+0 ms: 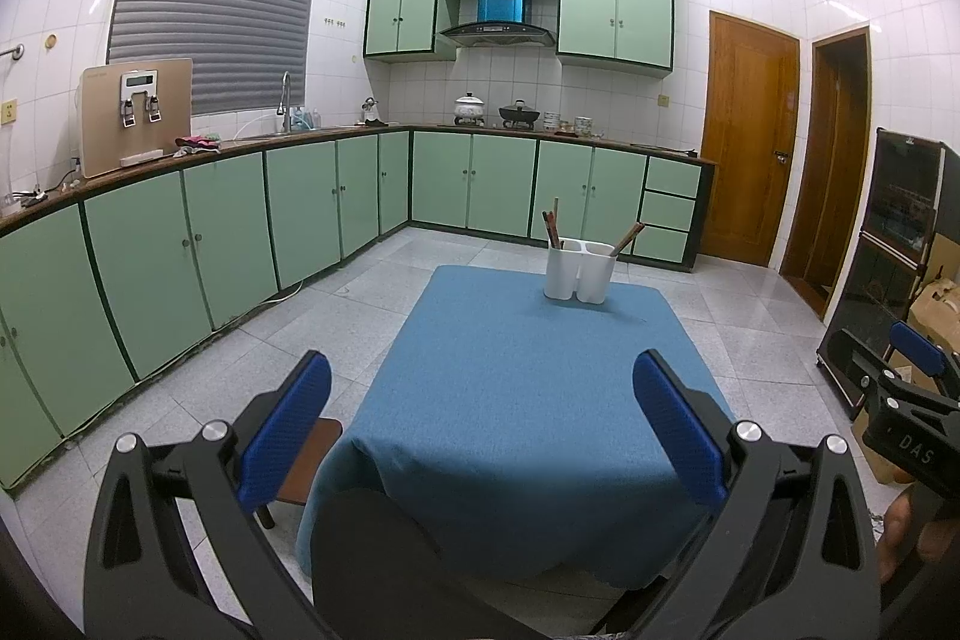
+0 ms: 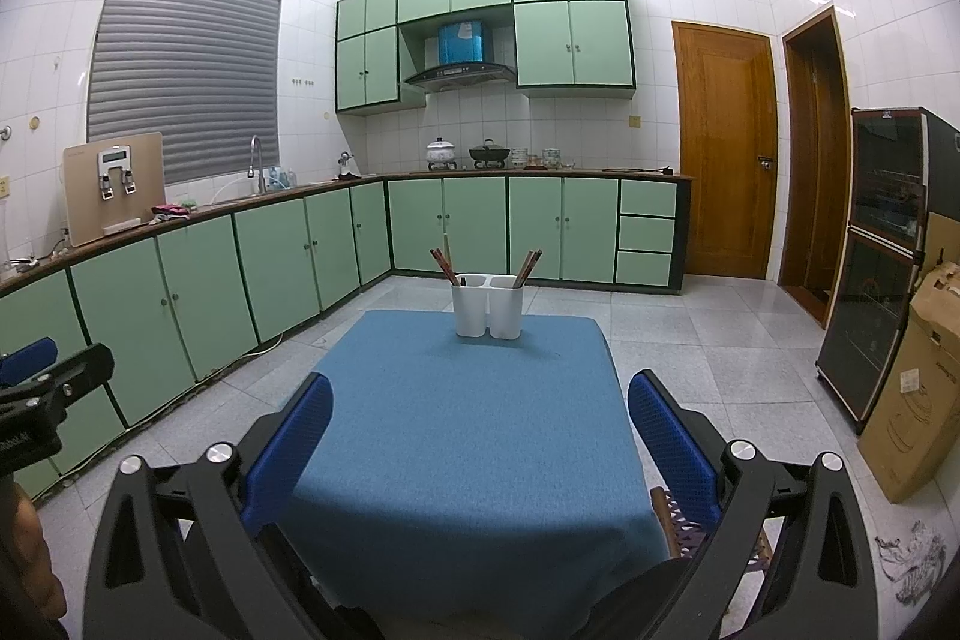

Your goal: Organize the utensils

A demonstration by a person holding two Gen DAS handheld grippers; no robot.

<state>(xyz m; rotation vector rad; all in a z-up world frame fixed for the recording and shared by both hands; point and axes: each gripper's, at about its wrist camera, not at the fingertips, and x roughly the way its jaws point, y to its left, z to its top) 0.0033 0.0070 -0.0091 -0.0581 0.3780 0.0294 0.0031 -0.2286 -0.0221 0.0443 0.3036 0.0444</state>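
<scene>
Both grippers, left (image 1: 480, 412) and right (image 2: 480, 424), hang released and empty over the near edge of the table (image 1: 510, 400), jaws spread wide, probably poised to reach. On the blue cloth only the white holder (image 2: 488, 307) stands, at the far edge, well apart from both and straight ahead. Its two cups keep chopsticks (image 2: 445, 265) sorted: some lean left in one, others (image 2: 528, 267) right in the other.
</scene>
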